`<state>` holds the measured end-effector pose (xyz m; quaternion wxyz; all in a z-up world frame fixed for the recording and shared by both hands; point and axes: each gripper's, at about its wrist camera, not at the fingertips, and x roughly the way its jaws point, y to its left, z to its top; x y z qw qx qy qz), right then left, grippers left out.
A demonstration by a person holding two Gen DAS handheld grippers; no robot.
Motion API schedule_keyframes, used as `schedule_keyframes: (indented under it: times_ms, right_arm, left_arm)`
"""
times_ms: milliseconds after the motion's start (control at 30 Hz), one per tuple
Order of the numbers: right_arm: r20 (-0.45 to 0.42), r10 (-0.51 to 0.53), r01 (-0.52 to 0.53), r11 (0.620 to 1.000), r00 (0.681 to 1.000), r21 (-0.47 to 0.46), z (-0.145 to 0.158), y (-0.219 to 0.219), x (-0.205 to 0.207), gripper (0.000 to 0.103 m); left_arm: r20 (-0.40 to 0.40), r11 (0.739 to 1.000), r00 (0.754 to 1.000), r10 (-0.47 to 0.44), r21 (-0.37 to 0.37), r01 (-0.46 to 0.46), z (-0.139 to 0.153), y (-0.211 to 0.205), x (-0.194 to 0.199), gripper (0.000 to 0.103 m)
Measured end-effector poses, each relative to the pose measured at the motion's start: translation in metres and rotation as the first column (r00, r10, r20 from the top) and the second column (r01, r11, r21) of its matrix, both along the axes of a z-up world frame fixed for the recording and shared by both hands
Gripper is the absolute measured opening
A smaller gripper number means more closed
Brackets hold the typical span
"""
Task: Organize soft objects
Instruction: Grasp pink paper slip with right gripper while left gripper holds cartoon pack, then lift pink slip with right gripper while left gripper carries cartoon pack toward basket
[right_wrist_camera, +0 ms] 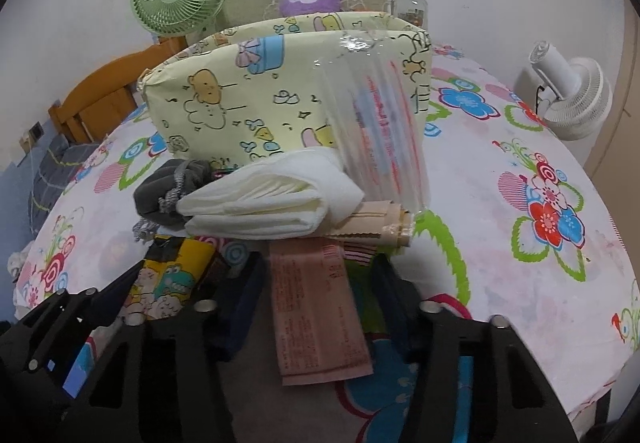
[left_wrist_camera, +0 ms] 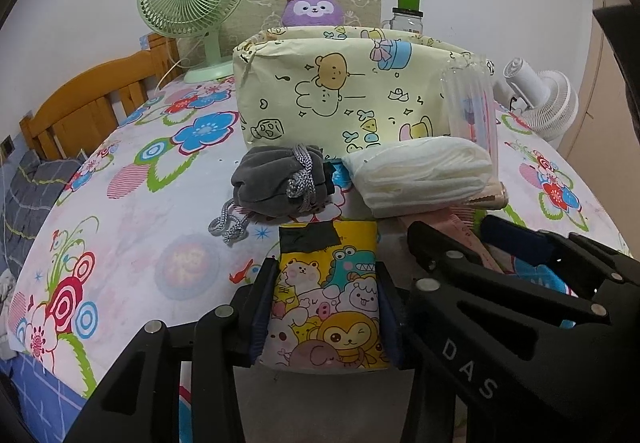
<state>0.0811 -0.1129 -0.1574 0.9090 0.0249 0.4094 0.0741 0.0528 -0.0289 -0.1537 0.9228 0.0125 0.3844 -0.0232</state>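
**Two claws, two packets, one box to hit**

Biggest thing first: we're working over a bed [left_wrist_camera: 132,179] with a loud flowery sheet, not a counter. Sitting on it is the pale yellow cartoon-print storage box [left_wrist_camera: 340,91], open at the top, with a purple plush [left_wrist_camera: 314,7] peeking up behind it. A clear plastic sleeve [right_wrist_camera: 376,131] leans on the box's front right corner.

Right in front of the box we've got the white folded pad pack [right_wrist_camera: 272,199] lying on top of a beige roll [right_wrist_camera: 380,223], and just left of it, touching or nearly so, the grey drawstring pouch [left_wrist_camera: 276,179].

Our left claw [left_wrist_camera: 324,307] is clamped on the yellow cartoon packet [left_wrist_camera: 328,295], one finger on each side of it. Our right claw [right_wrist_camera: 316,283] has the pink paper packet [right_wrist_camera: 320,315] between its fingers, but from that angle we honestly can't tell whether the fingers are actually pinching it or just straddling it.

What could go wrong: both claws are crowded together near the pile, so lifting either one could bump the other, or sweep the pad pack and pouch sideways. The pink packet looks thin and floppy, so it may slide out if the grip is loose. And the leaning sleeve looks likely to topple if the box gets nudged.
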Motion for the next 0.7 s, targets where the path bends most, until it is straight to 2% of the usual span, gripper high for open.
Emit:
schedule_keyframes:
  times_ms: [67,233,433,700]
  right_arm:
    - [-0.001,0.011,-0.011,1.0,1.0,0.009,0.0,0.002,0.0,0.043]
    - [-0.004,0.007,-0.007,1.0,1.0,0.014,0.002,0.003,-0.002,0.04]
    - [0.022,0.012,-0.012,1.0,1.0,-0.003,0.013,0.005,-0.008,0.04]
    - [0.078,-0.002,0.001,1.0,0.997,0.008,0.035,0.003,-0.015,0.04]
  left_arm:
    - [0.001,1.0,1.0,0.0,0.002,0.0,0.0,0.0,0.0,0.047]
    - [-0.003,1.0,1.0,-0.007,-0.009,0.007,0.001,-0.001,-0.001,0.046]
    - [0.006,0.999,1.0,-0.014,-0.042,0.014,0.009,0.002,-0.006,0.044]
    - [0.056,0.998,0.998,-0.017,-0.057,0.02,0.028,0.002,-0.011,0.044]
